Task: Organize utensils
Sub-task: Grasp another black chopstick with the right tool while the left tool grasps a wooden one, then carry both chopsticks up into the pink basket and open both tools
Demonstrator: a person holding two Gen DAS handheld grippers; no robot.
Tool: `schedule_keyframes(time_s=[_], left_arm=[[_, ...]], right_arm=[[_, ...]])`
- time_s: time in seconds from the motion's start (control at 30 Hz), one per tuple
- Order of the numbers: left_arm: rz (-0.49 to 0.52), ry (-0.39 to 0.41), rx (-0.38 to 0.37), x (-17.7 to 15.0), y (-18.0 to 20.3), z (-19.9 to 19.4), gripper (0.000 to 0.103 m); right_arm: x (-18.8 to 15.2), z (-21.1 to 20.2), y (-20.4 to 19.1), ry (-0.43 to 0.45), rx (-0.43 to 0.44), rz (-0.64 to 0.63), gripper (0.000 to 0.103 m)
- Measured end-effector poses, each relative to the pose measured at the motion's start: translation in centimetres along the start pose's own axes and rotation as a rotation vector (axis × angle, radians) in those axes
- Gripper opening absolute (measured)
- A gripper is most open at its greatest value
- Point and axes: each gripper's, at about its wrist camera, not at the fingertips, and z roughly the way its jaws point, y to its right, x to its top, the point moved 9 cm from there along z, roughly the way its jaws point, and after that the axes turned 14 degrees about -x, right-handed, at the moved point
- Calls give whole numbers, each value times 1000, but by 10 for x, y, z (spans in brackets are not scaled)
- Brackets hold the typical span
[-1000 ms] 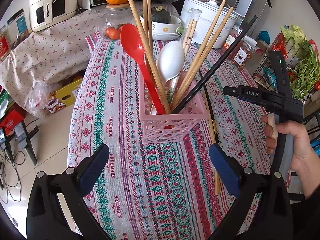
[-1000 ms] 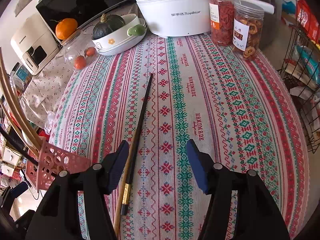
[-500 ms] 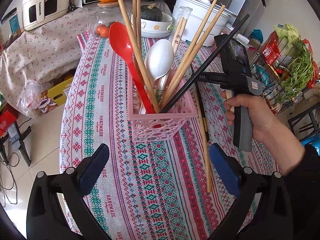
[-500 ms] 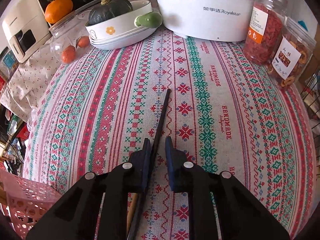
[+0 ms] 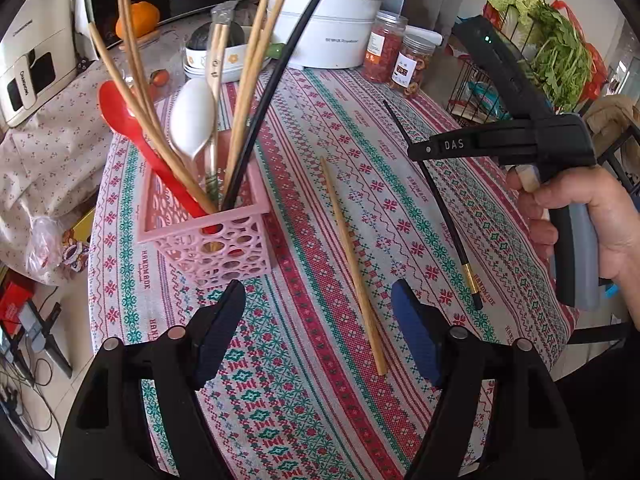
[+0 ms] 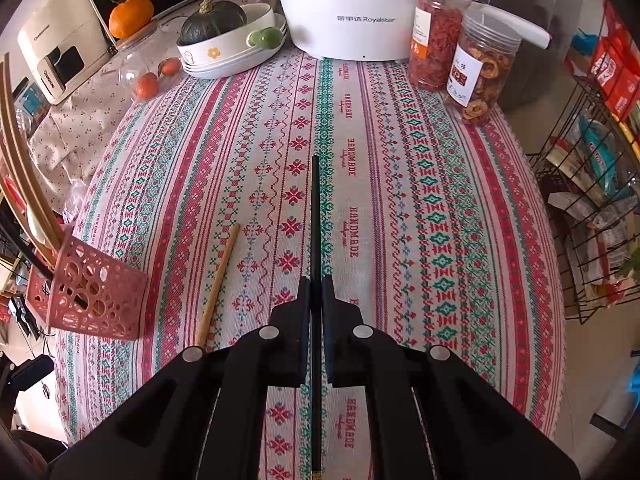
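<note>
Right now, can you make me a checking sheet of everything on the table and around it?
Surface: round table under a striped red-and-green woven tablecloth.
Job's things: pink perforated plastic basket holding wooden chopsticks, a red spoon and a white spoon; one wooden chopstick lying on the cloth; one black chopstick lifted clear.
Clutter: white cooker pot, two clear jars of dried food, green squash in a white dish.
Grippers: left hand-held gripper open, jaws just been closing, nothing between them; right hand-held gripper shut on the black chopstick.
Cables: wires on the floor.
Surroundings: wire rack with greens.
</note>
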Motion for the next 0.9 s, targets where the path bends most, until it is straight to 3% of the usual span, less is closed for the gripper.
schedule_keyframes(time_s=[0.1,0.23,0.53,0.67,0.8,0.9], left_arm=[[11,-18,-22,5,15,22,56],[2,-15,29,24,14,51,43],[-172,-40,117,49,-19,112,29],[-166,-43,170,57,-23,120,24],[-158,-55,177,54,-22,118,6],[-157,-50,162,48,-17,111,6]], right_arm=[[-16,-19,20,20,33,30,6],[-34,-30,50,11,52,61,6],[-46,-30,78,0,75,48,6],[-46,-33,82,3,96,57,6],[-46,-36,84,9,100,63,6],[-47,-43,83,20,99,74,6]])
